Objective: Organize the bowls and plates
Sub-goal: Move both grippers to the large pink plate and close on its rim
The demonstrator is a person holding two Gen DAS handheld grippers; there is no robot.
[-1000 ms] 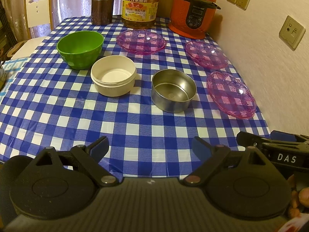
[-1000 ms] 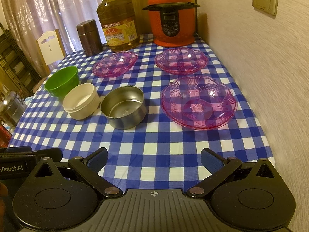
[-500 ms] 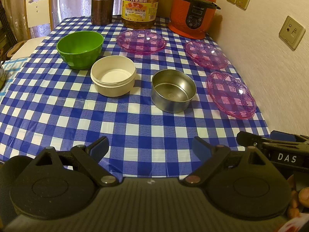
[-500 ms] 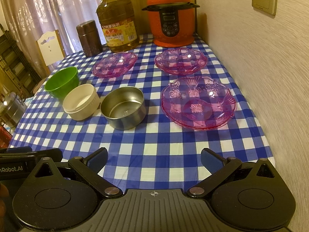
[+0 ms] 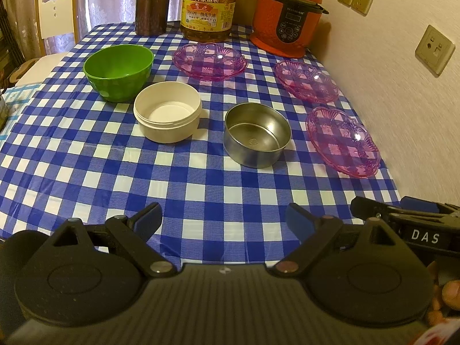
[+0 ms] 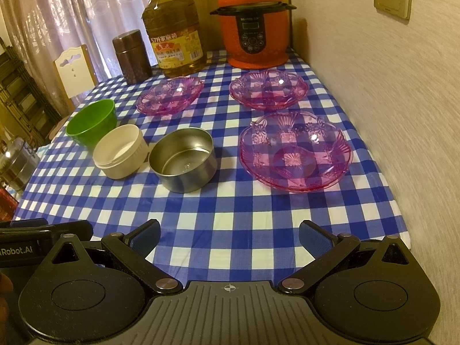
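Note:
Three bowls stand in a row on the blue checked table: a green bowl [image 5: 118, 70], a white bowl [image 5: 167, 111] and a steel bowl [image 5: 256, 133]. Three pink glass plates lie apart: one at the back [image 5: 210, 61], one by the wall [image 5: 306, 81], one nearer [image 5: 343, 141]. The same bowls and plates show in the right wrist view, with the steel bowl [image 6: 183, 158] and nearest pink plate [image 6: 295, 151] closest. My left gripper [image 5: 224, 220] is open and empty over the table's near edge. My right gripper [image 6: 229, 234] is open and empty, level with it on the right.
At the back stand a red pressure cooker [image 5: 286, 14], a large oil bottle [image 5: 210, 4] and a brown canister [image 5: 152, 7]. The wall [image 6: 388, 100] runs along the right edge of the table. A white chair [image 5: 56, 18] stands at the far left.
Both views have shifted very slightly; the bowls and plates have not moved and both grippers remain open.

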